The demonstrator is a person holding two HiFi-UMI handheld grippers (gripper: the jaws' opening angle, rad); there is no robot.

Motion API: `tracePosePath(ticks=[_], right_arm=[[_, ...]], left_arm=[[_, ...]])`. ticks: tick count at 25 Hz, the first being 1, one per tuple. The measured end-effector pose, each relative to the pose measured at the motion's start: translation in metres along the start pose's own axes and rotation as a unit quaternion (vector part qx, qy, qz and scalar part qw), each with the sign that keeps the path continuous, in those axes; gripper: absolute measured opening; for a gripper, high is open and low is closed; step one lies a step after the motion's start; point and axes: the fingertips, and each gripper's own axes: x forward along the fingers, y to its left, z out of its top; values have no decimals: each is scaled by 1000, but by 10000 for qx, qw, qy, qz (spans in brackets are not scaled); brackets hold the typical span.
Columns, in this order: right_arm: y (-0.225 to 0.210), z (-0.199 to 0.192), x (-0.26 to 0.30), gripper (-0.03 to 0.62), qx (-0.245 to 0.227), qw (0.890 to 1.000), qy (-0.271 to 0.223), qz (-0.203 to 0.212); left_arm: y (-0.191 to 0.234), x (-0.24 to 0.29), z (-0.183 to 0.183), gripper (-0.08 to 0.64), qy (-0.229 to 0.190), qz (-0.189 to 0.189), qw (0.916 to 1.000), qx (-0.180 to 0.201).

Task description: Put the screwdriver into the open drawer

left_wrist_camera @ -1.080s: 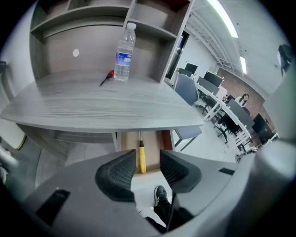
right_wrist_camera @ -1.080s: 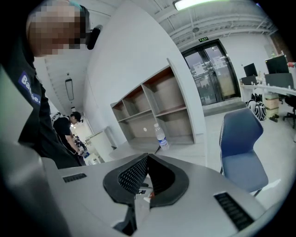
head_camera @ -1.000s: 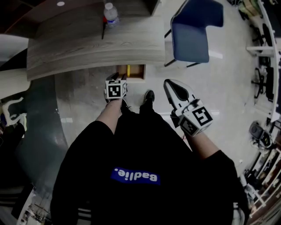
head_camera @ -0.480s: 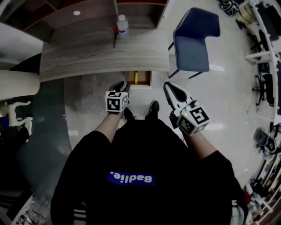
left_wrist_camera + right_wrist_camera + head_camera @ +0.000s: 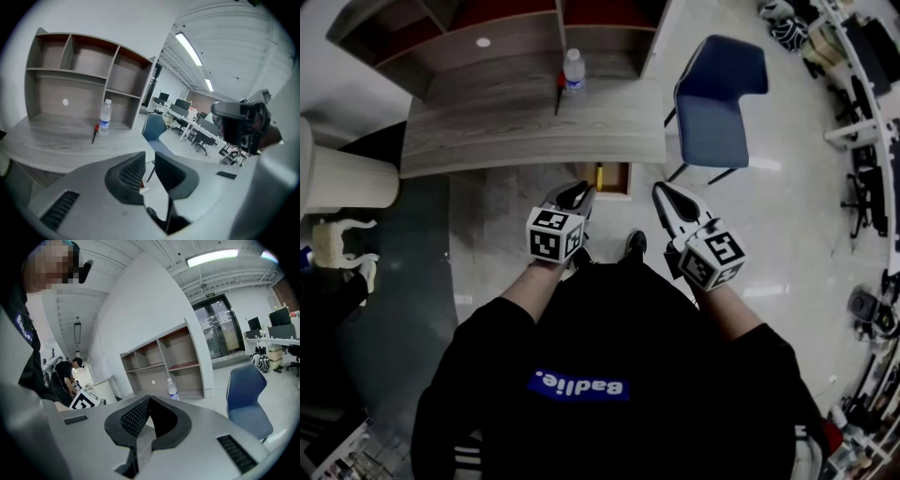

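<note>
Left gripper: the white left gripper (image 5: 578, 192) with dark ridged pads is hanging in front of the desk, just left of the drawer. Its jaws are closing to a narrow gap and have hold of nothing.
Right gripper: the matching right gripper (image 5: 667, 192) is hanging just right of the drawer. Its jaw tips are meeting with nothing gripped.
Screwdriver: the slim yellow screwdriver (image 5: 599, 176) is lying lengthwise inside the drawer, apart from both grippers. Its tip is too small to make out.
Drawer: the open brown wooden drawer (image 5: 623, 178) is sticking out from under the desk's front edge, which is covering its rear part.
Desk: the grey wood-grain desk (image 5: 516, 131) is carrying a grey shelf hutch (image 5: 516, 37) along its back.
On the desk: a clear plastic water bottle (image 5: 573, 67) is standing upright, and a red-handled tool with a dark shaft (image 5: 560, 91) is lying just beside it.
Chair: a blue padded chair (image 5: 717, 94) is standing at the desk's right end, near the drawer's right side.
Below: the person's dark shoe (image 5: 635, 246) is resting on the pale floor between the grippers.
</note>
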Motion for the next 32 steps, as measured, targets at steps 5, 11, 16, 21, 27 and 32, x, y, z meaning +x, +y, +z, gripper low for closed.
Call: tracePosePath(ticks=[5, 11, 16, 21, 27, 32], right_arm=[[8, -1, -4, 29, -34, 10000, -13, 57], [18, -5, -5, 29, -142, 9997, 110, 158], [24, -9, -4, 29, -131, 9993, 185, 303], [30, -11, -2, 29, -215, 9987, 228, 401], [34, -12, 1, 29, -183, 9983, 231, 505], [33, -11, 2, 28, -277, 9979, 209, 544]], left_arm=[[-24, -28, 29, 34, -299, -248, 9991, 174], [-54, -52, 55, 15, -631, -536, 9960, 343], [-67, -69, 69, 3, -834, -694, 9936, 321], [-74, -75, 71, 3, -925, -788, 9923, 250], [-77, -75, 71, 3, -961, -824, 9918, 183], [-78, -73, 74, 3, -990, -856, 9912, 177]])
